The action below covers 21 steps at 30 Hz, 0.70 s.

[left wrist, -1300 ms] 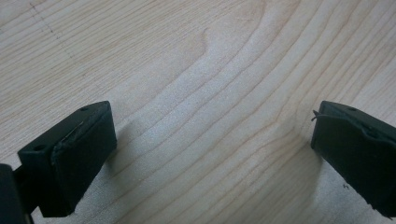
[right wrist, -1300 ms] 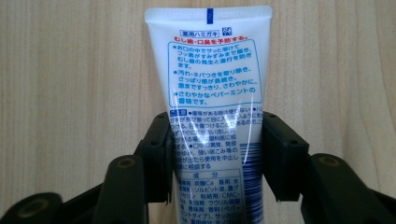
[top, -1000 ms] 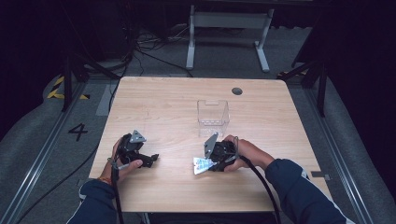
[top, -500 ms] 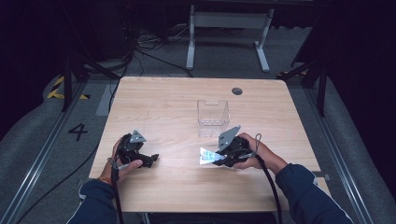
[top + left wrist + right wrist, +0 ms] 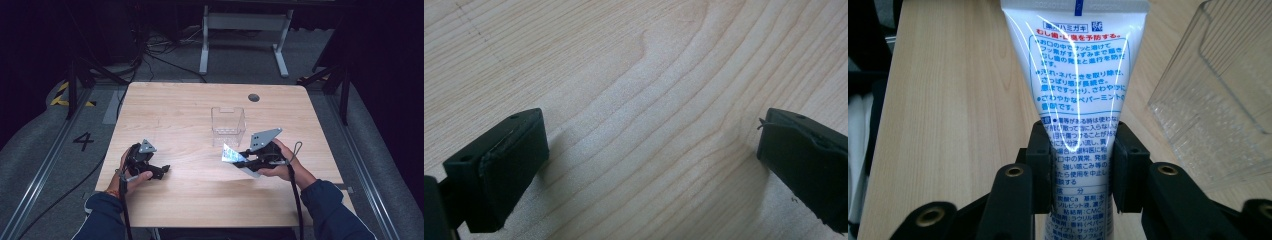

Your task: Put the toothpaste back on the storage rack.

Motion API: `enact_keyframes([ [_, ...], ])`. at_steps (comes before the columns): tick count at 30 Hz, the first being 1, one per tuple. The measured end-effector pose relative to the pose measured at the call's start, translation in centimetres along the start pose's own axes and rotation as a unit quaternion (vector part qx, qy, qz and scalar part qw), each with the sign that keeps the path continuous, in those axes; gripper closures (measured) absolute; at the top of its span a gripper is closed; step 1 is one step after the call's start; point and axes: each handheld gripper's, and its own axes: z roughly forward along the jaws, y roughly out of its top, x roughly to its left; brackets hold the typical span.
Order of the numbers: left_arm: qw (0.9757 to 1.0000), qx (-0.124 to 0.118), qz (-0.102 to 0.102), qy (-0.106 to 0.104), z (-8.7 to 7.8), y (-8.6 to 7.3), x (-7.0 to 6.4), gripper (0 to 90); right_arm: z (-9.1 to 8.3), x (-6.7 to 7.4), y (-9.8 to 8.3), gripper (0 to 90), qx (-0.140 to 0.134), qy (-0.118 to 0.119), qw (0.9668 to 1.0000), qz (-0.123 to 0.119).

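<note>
table (image 5: 190, 200) | right hand-held gripper (image 5: 1082, 165) clamps toothpaste tube (image 5: 1075, 75)

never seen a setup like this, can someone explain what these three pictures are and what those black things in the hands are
There is no robot here. A person sits at a wooden table and holds a hand-operated grasping tool in each hand: two black jaws that squeeze together.

The wide picture comes from a camera fixed above the table. The other two come from small cameras riding on each tool, looking along its jaws.

The left tool rests low over bare wood, jaws wide apart with nothing between them. The right tool is clamped on a white toothpaste tube printed with Japanese text, and holds it up off the table. Its jaws have just finished closing on the tube.

A clear plastic box stands on the table just beyond the tube, open at the top.
</note>
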Motion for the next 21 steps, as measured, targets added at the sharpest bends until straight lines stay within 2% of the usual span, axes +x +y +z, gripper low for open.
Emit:
enact_keyframes([
  [2, 1.0000, 0.000, -0.001, 0.000, 0.0, 0.0, 0.0, 0.6, -0.1, -0.1, 0.0, 68.0, -0.007, -0.003, 1.0000, 0.004],
  [3, 1.0000, -0.001, -0.005, -0.001, 0.0, 0.0, -0.1, 0.5, -0.4, -0.2, 0.1, 68.0, -0.019, -0.007, 0.9998, 0.009],
  [11, 1.0000, -0.001, -0.004, 0.000, 0.0, 0.0, -0.1, 0.6, -1.4, -0.6, 1.1, 68.0, -0.051, -0.022, 0.9984, 0.010],
  [14, 1.0000, 0.000, -0.004, -0.001, 0.0, 0.0, 0.0, 0.5, -1.7, -0.7, 1.5, 68.0, -0.056, -0.034, 0.9978, 0.007],
  [21, 1.0000, 0.000, -0.001, 0.000, 0.0, 0.0, 0.0, 0.5, -2.1, -1.2, 2.7, 68.0, -0.065, -0.042, 0.9970, 0.002],
])
